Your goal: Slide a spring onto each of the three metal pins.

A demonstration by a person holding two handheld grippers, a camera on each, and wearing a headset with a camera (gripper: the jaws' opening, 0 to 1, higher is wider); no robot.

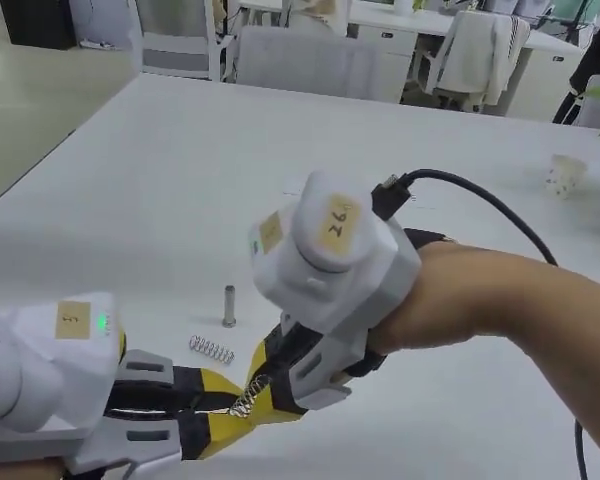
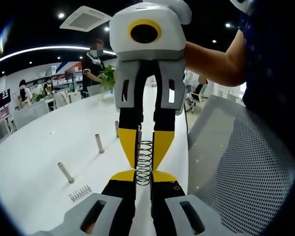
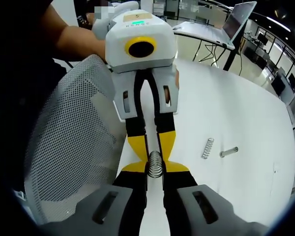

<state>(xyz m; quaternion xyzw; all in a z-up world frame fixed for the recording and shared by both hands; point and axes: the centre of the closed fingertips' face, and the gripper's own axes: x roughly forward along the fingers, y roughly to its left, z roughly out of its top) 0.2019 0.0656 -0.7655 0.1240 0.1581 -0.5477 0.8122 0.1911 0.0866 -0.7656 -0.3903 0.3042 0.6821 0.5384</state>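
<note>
The two grippers met tip to tip above the near edge of the table (image 1: 180, 150), and between them was the spring (image 2: 144, 160). The left gripper (image 2: 144, 180) had its jaws almost together and pinched the lower end of the spring. The right gripper (image 3: 155, 175) came from the opposite side, and its jaws were also nearly closed, with the yellow tips against the two sides of the same spring. So the spring was in the air, held by both grippers and not touching the table.

In the left gripper view three pins stood on the table to the left of the jaws: the near pin (image 2: 65, 172), the middle pin (image 2: 99, 143) and the far pin (image 2: 116, 129), which was partly hidden behind the right gripper. The near pin and the middle pin were bare.

A second spring (image 1: 211, 349) lay flat on the table, near the near pin but apart from it. A paper cup (image 1: 565, 175) stood far away on the right side. A mesh chair (image 2: 236, 157) was beside the table.
</note>
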